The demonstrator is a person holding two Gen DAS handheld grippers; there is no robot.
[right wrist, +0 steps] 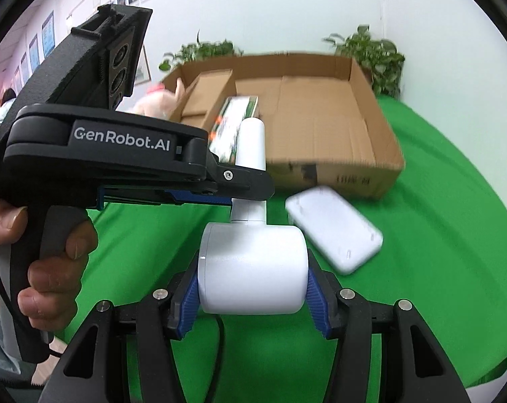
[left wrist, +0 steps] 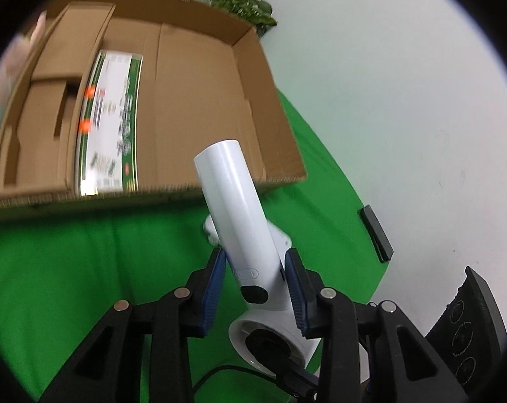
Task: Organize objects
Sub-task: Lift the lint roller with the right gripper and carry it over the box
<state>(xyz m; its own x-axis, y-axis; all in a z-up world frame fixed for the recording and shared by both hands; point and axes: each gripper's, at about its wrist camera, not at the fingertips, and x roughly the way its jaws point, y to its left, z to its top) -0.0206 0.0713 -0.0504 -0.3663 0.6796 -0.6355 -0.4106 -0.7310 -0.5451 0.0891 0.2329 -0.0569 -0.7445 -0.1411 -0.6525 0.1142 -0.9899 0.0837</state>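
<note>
Green cloth: both claws grip hairdryer

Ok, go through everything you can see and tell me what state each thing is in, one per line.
White plastic hair dryer: lifted off the green cloth, held by both tongs.
Left tongs: shut on the dryer's handle.
Right tongs: shut on the dryer's barrel.
Brown cardboard box: open on top, partly filled.
Green-and-white printed carton: lying flat inside the box.
White rectangular power bank: flat on the cloth, outside the box.
</note>
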